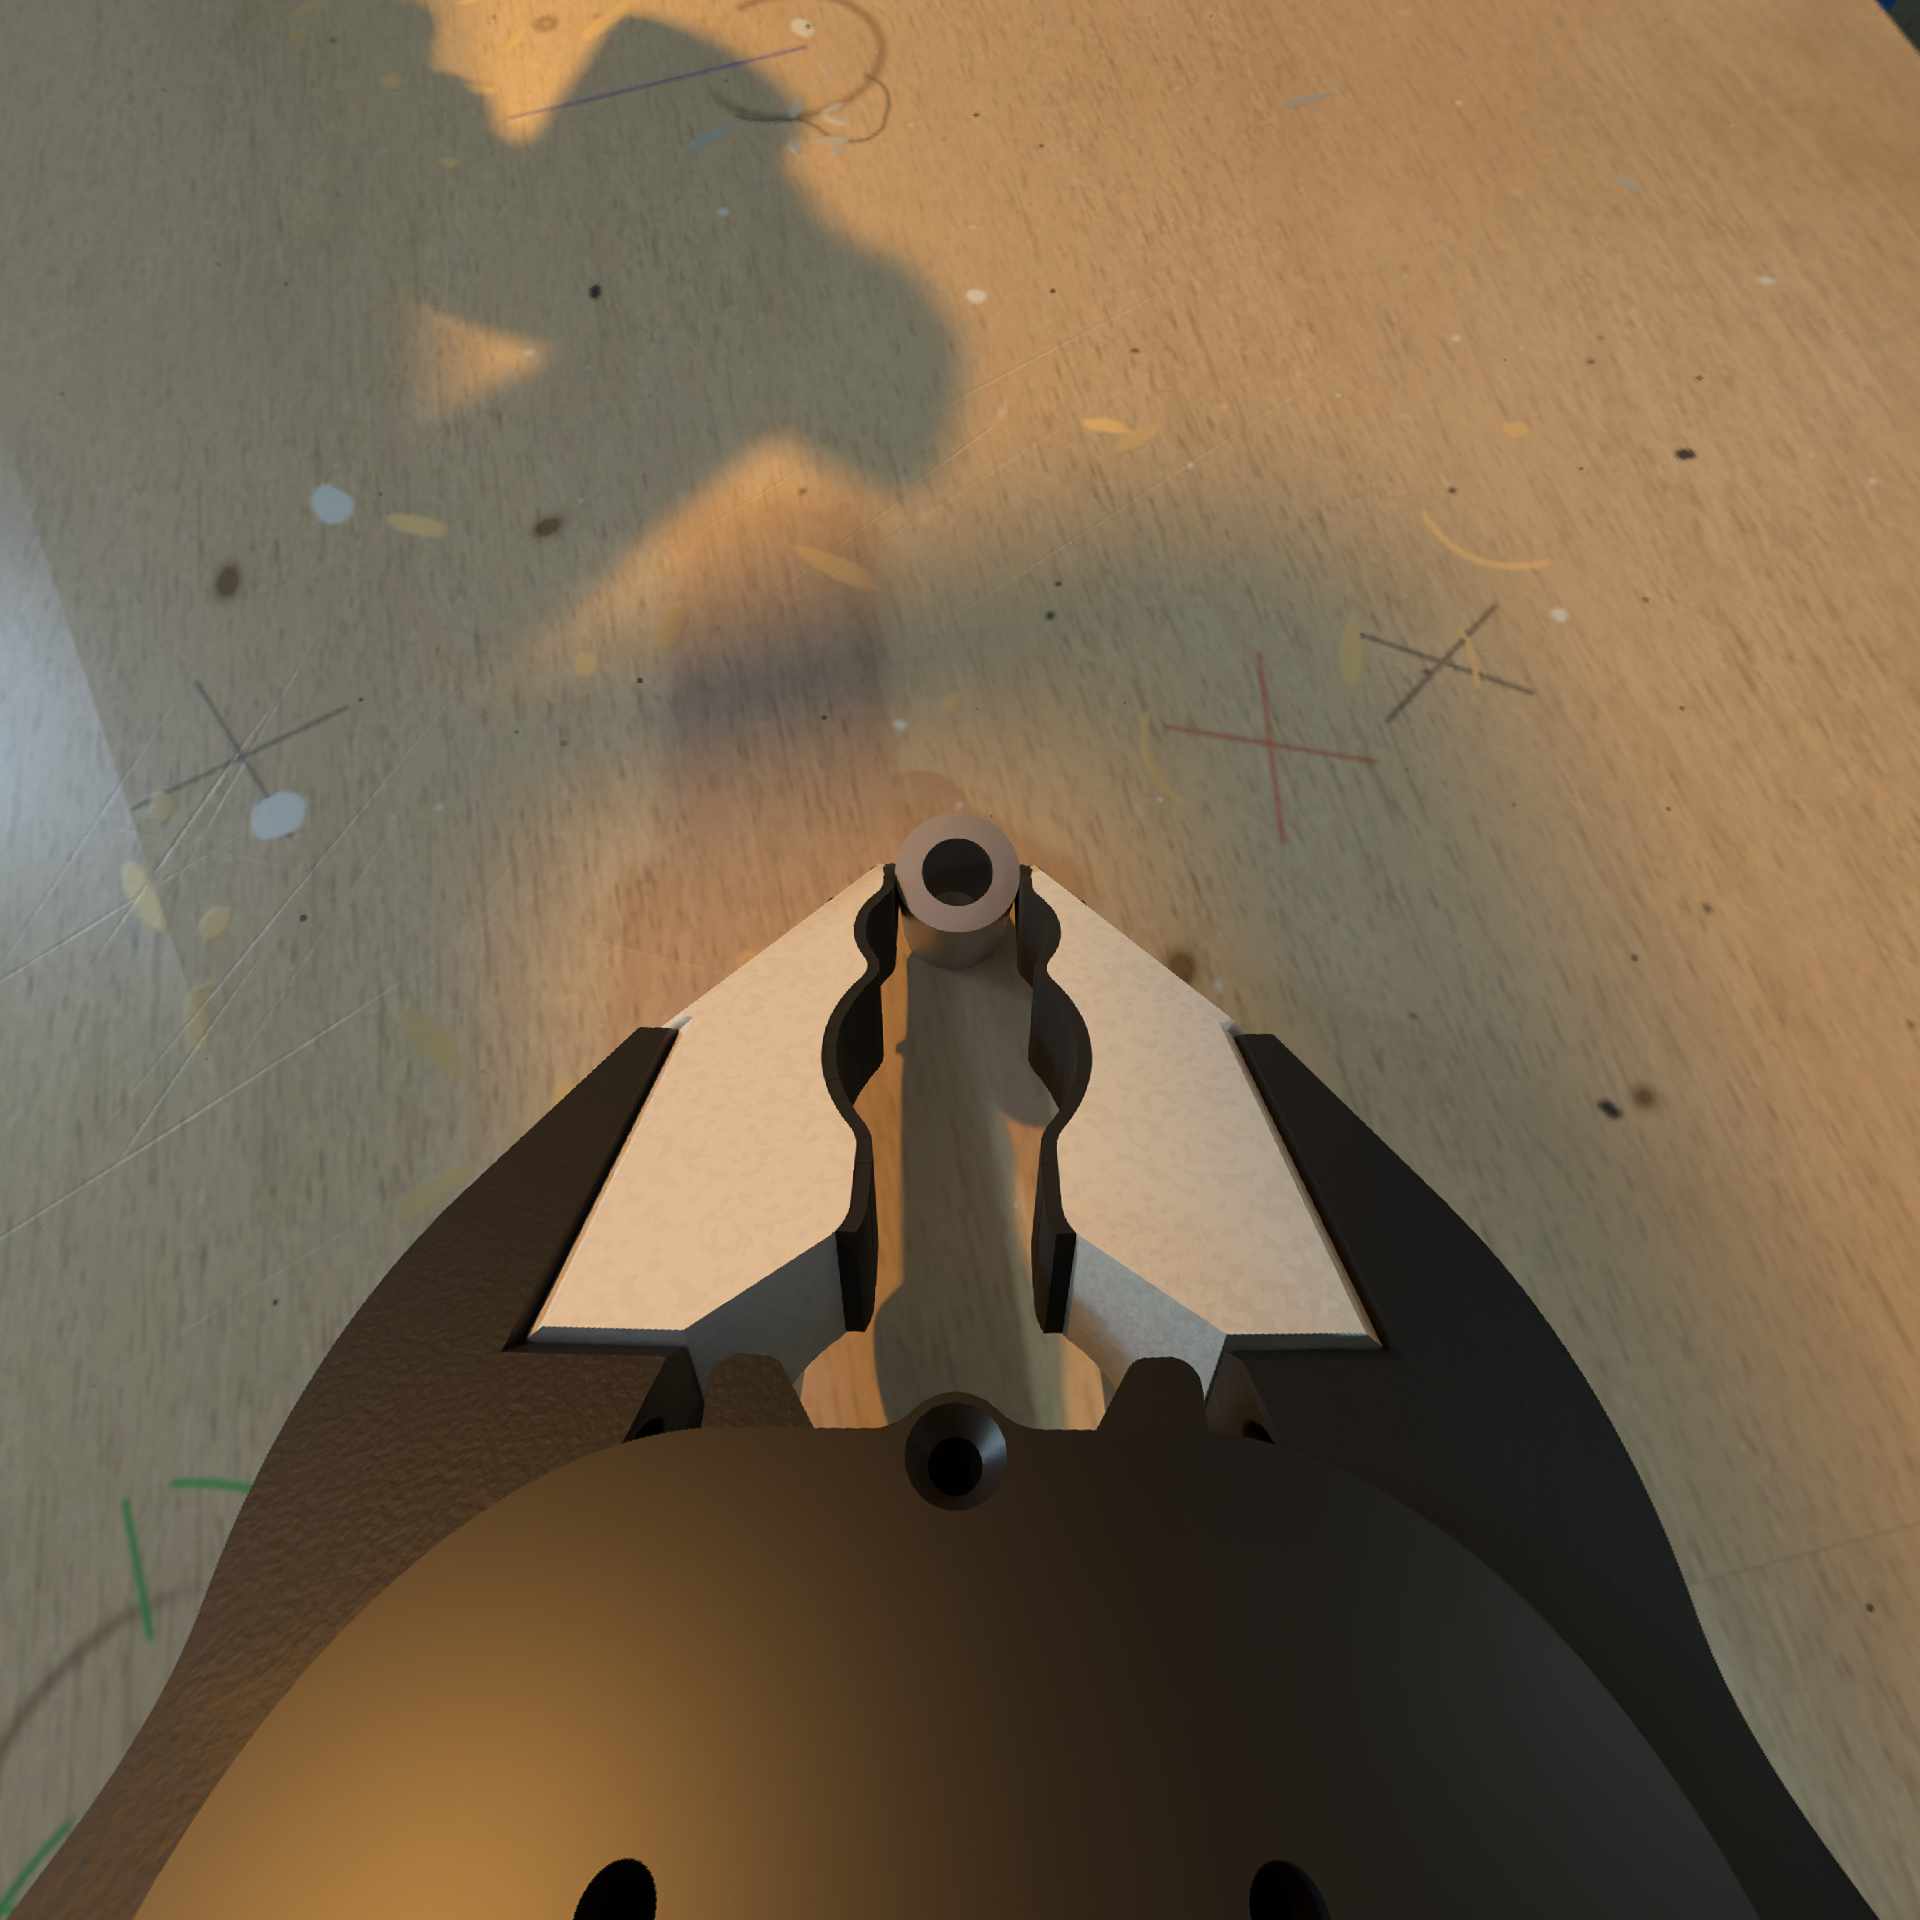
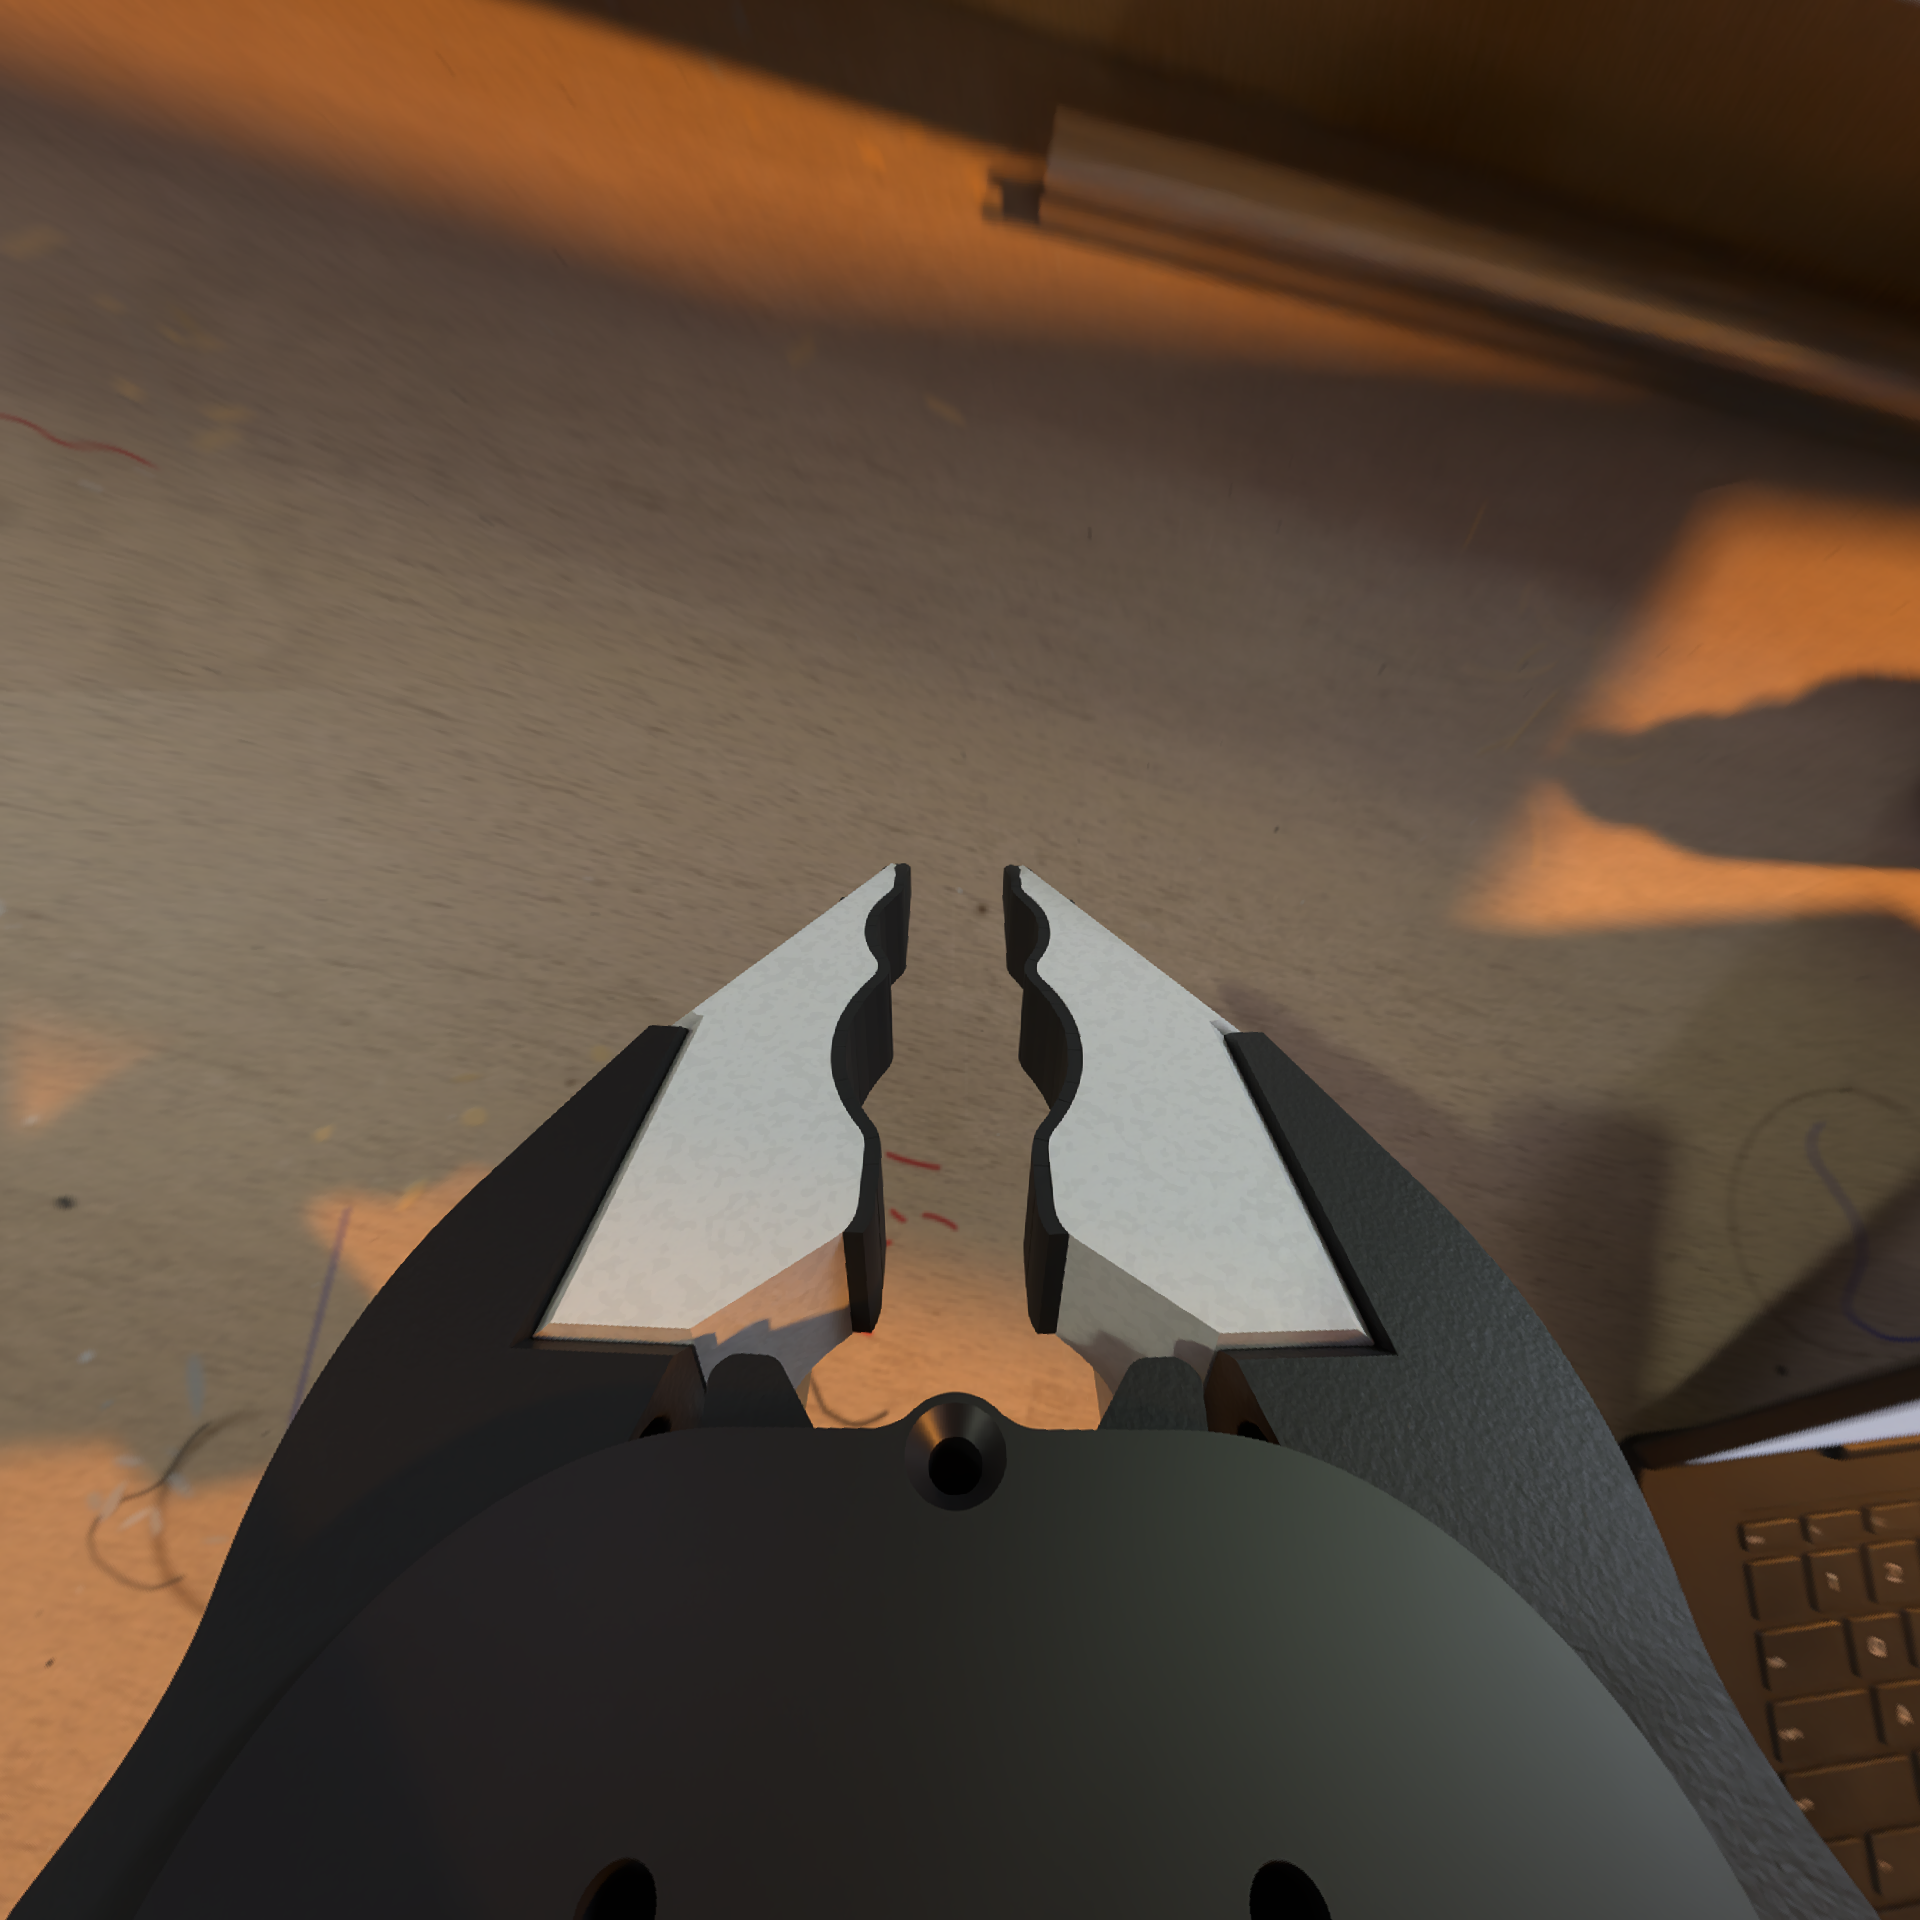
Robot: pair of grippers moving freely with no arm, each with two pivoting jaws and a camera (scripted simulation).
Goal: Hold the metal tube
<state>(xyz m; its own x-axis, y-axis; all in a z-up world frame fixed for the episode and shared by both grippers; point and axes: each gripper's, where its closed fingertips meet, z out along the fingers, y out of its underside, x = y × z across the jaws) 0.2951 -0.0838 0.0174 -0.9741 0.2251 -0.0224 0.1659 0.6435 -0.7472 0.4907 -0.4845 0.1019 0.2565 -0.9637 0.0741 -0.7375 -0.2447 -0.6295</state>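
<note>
A short grey metal tube (image 1: pixel 956 891) with a round bore stands upright between my left gripper's fingertips, seen end-on from above in the left wrist view. My left gripper (image 1: pixel 956 883) is shut on it, both dark pads touching its sides, above the wooden table (image 1: pixel 1455 312). My right gripper (image 2: pixel 956 883) is open and empty, its fingertips a narrow gap apart, above the same wooden table (image 2: pixel 520 675). The tube does not show in the right wrist view.
A long grey metal rail (image 2: pixel 1403 249) lies at the back right of the right wrist view. A laptop keyboard (image 2: pixel 1839 1662) sits at its lower right. Pen marks and paint flecks cover the tabletop, among them a red cross (image 1: pixel 1270 740).
</note>
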